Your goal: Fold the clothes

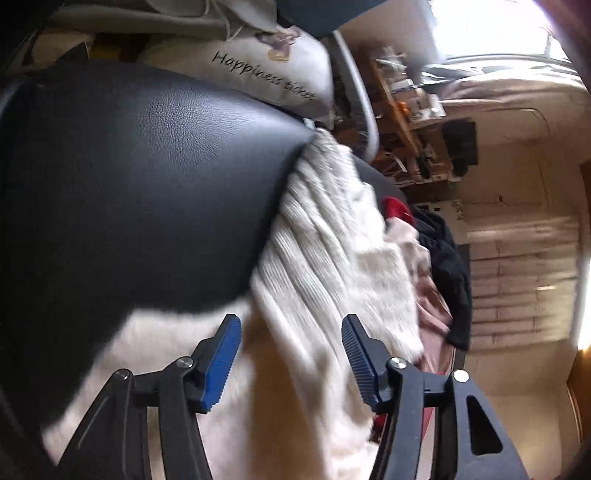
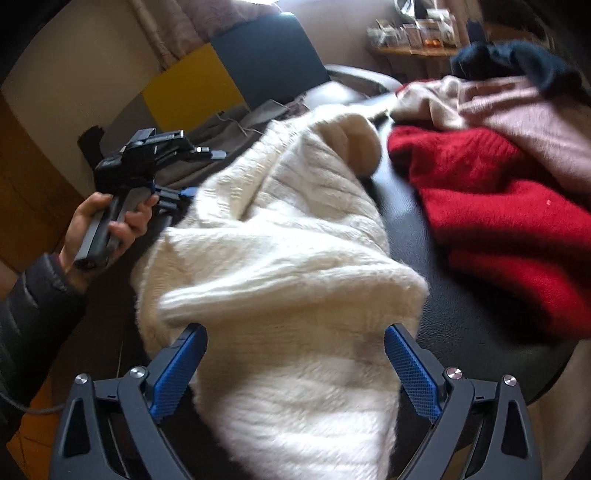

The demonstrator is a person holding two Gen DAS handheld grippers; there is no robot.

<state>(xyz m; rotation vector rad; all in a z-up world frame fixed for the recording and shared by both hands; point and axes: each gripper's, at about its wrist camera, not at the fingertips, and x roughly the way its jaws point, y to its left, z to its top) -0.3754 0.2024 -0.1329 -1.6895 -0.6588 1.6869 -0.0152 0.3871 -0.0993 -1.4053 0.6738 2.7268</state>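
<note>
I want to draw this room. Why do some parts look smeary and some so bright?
Left wrist view: the white sweater is smeared by motion blur, the window glares white, and the edges bend. Right wrist view: sharper, though the red sweater looks soft and the corners go dark.

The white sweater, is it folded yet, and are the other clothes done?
Not yet. The white sweater lies rumpled on the black seat. Both tongs, left and right, are open above it, holding nothing. The red sweater, pink top and dark garment sit unfolded in a heap.
</note>
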